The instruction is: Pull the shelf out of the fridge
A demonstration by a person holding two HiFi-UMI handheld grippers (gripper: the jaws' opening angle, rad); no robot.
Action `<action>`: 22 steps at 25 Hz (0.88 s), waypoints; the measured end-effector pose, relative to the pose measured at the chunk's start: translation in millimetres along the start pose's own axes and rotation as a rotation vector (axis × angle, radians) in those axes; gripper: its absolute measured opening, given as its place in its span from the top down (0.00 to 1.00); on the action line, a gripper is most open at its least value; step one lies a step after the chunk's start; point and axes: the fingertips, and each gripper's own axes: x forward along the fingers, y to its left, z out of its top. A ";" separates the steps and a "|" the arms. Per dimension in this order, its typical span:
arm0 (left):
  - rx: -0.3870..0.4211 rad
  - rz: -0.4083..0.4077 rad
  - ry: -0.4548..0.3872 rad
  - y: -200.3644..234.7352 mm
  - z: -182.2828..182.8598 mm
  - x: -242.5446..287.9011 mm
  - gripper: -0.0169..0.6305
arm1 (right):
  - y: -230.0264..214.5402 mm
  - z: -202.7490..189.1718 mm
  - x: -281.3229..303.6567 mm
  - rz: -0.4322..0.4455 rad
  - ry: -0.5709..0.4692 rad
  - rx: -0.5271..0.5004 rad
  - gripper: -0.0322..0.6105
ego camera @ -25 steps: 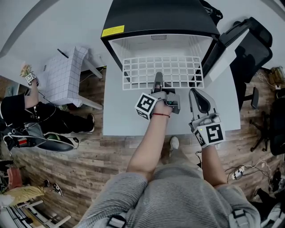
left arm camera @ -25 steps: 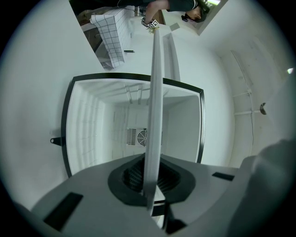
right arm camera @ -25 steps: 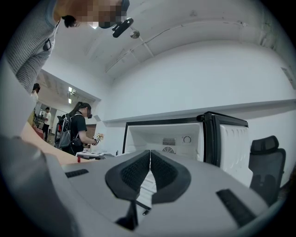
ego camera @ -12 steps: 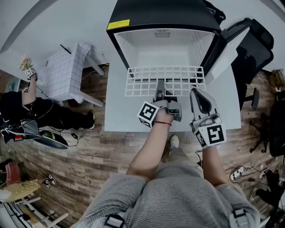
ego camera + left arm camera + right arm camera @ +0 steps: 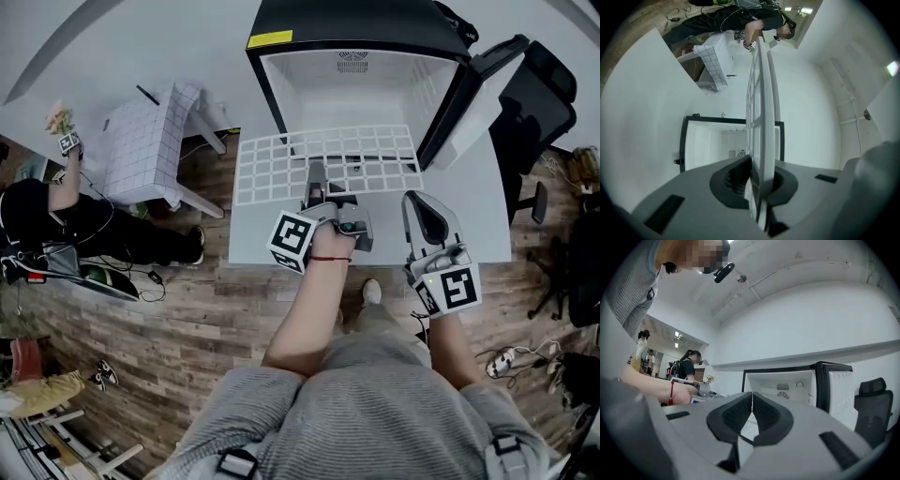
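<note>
Before one fridge (image 5: 356, 94) are one shelf (image 5: 272, 169), two grippers (image 5: 315, 172) (image 5: 419, 201).

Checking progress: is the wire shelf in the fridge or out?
Almost out: the wire shelf lies over the table, only its rear edge at the fridge mouth.

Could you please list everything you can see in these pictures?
black mini fridge with white interior: one, black and white, far end of table, door open
white wire shelf: one, white, over table in front of fridge
white table: one, white, centre
white grid-patterned seat: one, white, left of table
black office chair: one, black, right
bystander in black clothes: one, far left
left hand-held gripper: one, grey, shut on the shelf's near edge
right hand-held gripper: one, grey, shut, empty, over table's right side
</note>
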 end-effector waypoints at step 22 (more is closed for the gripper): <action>0.007 -0.083 -0.051 -82.8 68.6 -56.8 0.94 | 82.9 29.2 -2.8 0.058 -0.054 -0.012 0.93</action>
